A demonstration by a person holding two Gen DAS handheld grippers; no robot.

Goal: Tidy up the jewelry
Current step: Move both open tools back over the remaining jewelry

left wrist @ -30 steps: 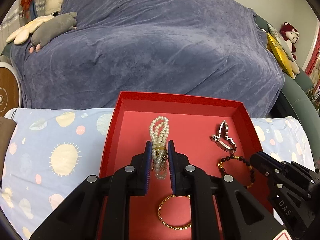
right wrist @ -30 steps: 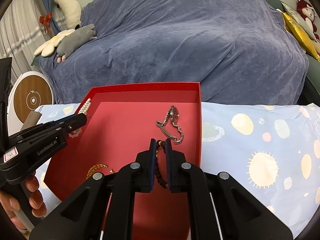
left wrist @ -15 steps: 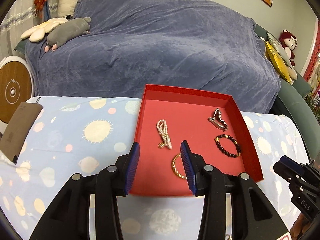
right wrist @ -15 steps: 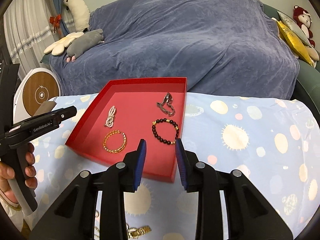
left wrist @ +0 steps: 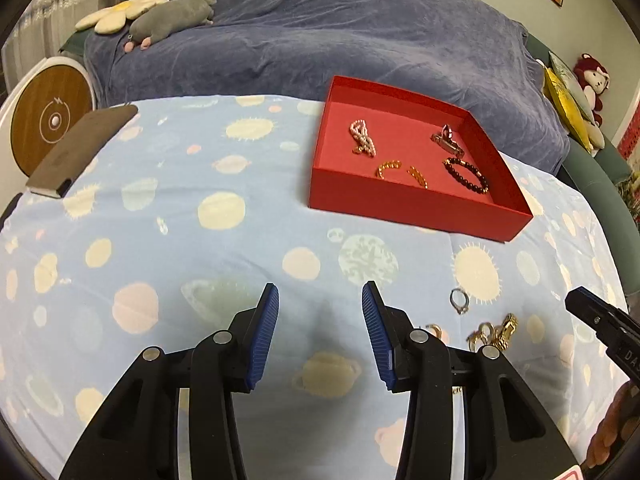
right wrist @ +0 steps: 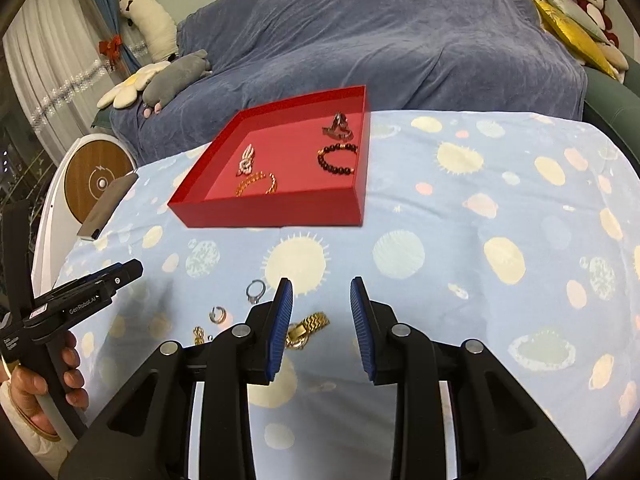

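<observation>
My left hand-held gripper (left wrist: 320,300) has its blue pads apart w/ nothing between them, just the blue spotty cloth (left wrist: 200,248) on the surface. My right hand-held gripper (right wrist: 321,294) is apart too, nothing pinched. The red box (right wrist: 280,206) sits farther back on the cloth. Inside it: a pearl bracelet (left wrist: 363,138), a gold bangle (left wrist: 401,171), a dark bead bracelet (left wrist: 466,175) & a silver watch (left wrist: 447,140), all apart. Near my grippers, loose on the cloth: a silver ring (right wrist: 256,291), a small ring (right wrist: 219,314) & a gold watch (right wrist: 308,329) just beside my right gripper's left pad.
</observation>
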